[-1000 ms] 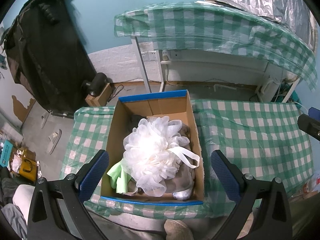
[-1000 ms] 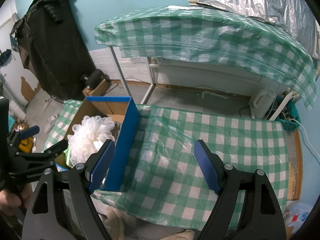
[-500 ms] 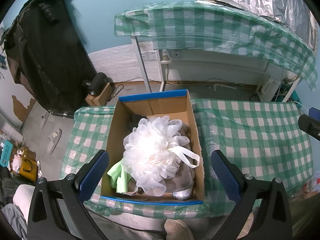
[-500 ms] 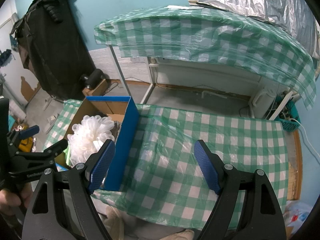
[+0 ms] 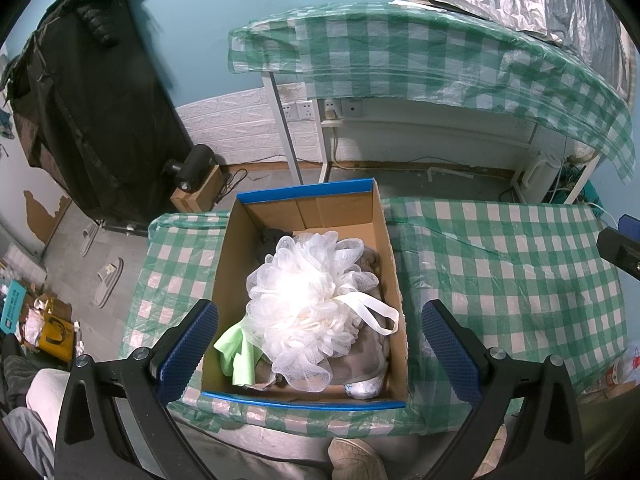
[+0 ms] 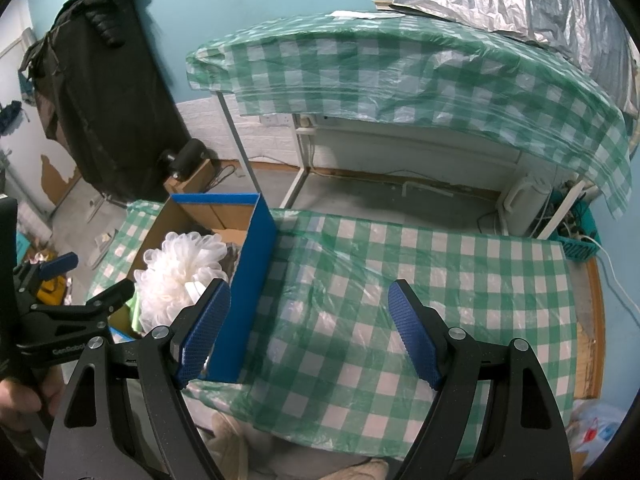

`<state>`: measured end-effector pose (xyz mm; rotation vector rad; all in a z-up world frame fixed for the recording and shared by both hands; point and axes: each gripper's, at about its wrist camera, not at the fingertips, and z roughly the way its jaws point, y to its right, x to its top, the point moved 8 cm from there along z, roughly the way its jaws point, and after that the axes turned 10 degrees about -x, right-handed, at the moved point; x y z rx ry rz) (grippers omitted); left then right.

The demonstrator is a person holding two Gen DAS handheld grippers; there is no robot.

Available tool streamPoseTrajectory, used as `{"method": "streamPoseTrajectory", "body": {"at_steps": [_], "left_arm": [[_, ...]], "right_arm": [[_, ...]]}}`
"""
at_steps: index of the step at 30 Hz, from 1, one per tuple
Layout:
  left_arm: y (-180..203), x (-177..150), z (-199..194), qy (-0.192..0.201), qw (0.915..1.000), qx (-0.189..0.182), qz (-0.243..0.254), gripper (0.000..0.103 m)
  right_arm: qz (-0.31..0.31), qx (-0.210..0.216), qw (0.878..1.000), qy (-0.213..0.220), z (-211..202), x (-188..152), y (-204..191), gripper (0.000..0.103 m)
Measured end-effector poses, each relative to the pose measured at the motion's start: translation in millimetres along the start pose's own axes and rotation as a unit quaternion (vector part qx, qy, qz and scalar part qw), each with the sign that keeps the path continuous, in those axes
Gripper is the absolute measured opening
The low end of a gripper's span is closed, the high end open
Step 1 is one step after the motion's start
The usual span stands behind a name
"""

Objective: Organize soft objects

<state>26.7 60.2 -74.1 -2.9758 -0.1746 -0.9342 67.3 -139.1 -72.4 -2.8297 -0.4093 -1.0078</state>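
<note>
Left gripper (image 5: 320,340) first: we hold it above the near end of the cardboard box (image 5: 390,264), its blue-padded fingers (image 5: 188,344) spread wide apart and clamped on nothing, one pad over the box's left wall and the other beyond its right wall. We judge the task to be at or close to its end, because every soft object we can see already lies inside the box and we see none on the checked tablecloth (image 5: 520,264). Box contents, from left to right: a light green cloth (image 5: 236,354) lies against the near left wall; a large white mesh bath pouf (image 5: 308,304) sits on top in the middle, its white loop (image 5: 374,312) trailing toward the right wall; grey-brown fabric (image 5: 360,360) lies beneath and to the right of the pouf; a dark item behind the pouf is too hidden to identify. We cannot tell whether anything lies deeper under this pile. To the right of the box, the table surface (image 6: 400,280) shows only the plastic-covered cloth. Right gripper (image 6: 308,332) hangs over that bare stretch, just beside the blue outer wall of the box, with its fingers also wide apart and gripping nothing. What is left, in our judgement, is at most a check that nothing sits outside both views.
</note>
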Motion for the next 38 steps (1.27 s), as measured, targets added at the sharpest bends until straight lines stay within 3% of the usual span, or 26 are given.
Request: {"method": "streamPoseTrajectory", "body": {"at_steps": [38], "left_arm": [[1.3, -6.3, 3.3, -0.010, 1.0000, -0.002, -0.001, 0.102]], "right_arm": [[-0.001, 0.001, 1.000, -0.004, 1.1, -3.1, 3.8, 0.081]]}}
